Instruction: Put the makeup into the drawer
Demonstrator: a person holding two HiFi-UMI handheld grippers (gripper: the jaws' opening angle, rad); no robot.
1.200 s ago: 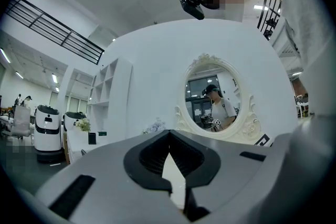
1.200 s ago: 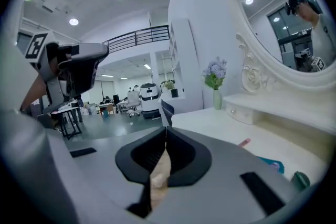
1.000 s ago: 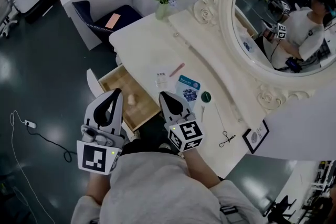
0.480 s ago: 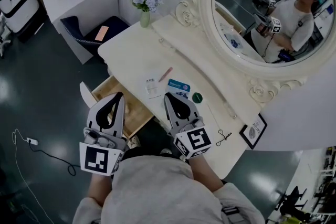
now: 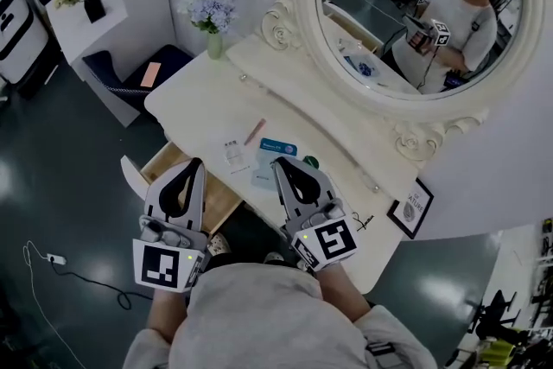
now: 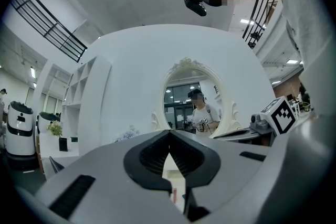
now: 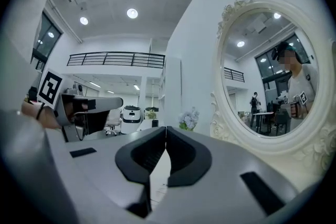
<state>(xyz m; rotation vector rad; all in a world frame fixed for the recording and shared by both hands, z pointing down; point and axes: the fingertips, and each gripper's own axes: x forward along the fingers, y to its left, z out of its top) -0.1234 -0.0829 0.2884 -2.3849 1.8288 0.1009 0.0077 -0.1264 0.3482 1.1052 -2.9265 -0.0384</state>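
Note:
Both grippers are held up level in front of the person, above the front edge of the white dressing table. My left gripper hangs over the open wooden drawer; its jaws meet at the tips, empty. My right gripper is also shut and empty, above the table's front. On the table lie a pink stick, a small clear pack, a blue packet, a paler packet and a green round item. The drawer's inside is mostly hidden by my left gripper.
A large oval mirror stands at the table's back and reflects the person. A vase of blue flowers sits at the far left corner. A small dark tool and a picture frame are at the right end. A navy chair stands left.
Both grippers have risen and stayed shut. The view has swung so that the table and mirror sit higher and more to the left; the drawer's contents are now covered by my left gripper.

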